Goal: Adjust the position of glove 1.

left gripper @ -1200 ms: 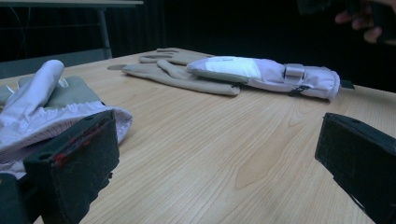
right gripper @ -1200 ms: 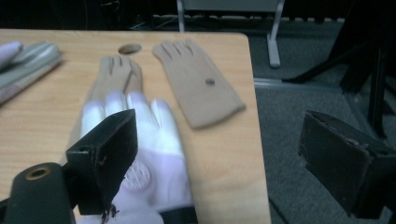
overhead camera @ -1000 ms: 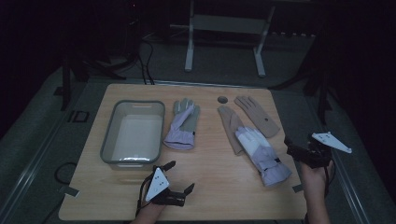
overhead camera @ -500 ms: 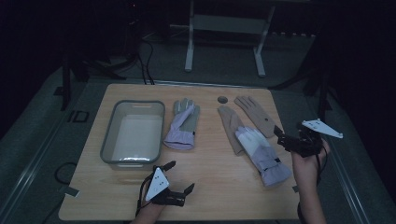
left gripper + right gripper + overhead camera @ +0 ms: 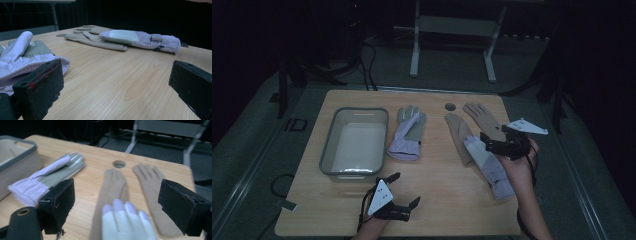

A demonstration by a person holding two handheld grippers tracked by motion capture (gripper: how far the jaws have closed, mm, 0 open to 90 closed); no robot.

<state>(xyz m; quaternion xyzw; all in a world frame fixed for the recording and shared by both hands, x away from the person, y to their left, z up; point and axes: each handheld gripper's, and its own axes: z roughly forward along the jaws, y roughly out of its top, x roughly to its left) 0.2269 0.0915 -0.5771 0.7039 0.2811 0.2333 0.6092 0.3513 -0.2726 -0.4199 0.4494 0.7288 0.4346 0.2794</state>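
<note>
Lilac-and-white glove (image 5: 488, 166) lying flat on counter (image 5: 437, 200), overlapping tan glove (image 5: 458, 131). Right gripper (image 5: 492, 142) poised above lilac glove's fingertips, fingers wide apart, empty. Left gripper (image 5: 403, 190) well apart, likewise spread, holding nothing.

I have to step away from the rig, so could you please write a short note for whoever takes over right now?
Left gripper: open, low over the table's near edge, holding nothing.
Right gripper: open, above the white-and-lilac glove, which lies partly on a tan glove.
Second tan glove lies beside it; the grey-and-lilac glove lies next to the grey bin.
Done: nothing gripped, no glove in the bin.
Left: probably close on the white-and-lilac glove first.
</note>
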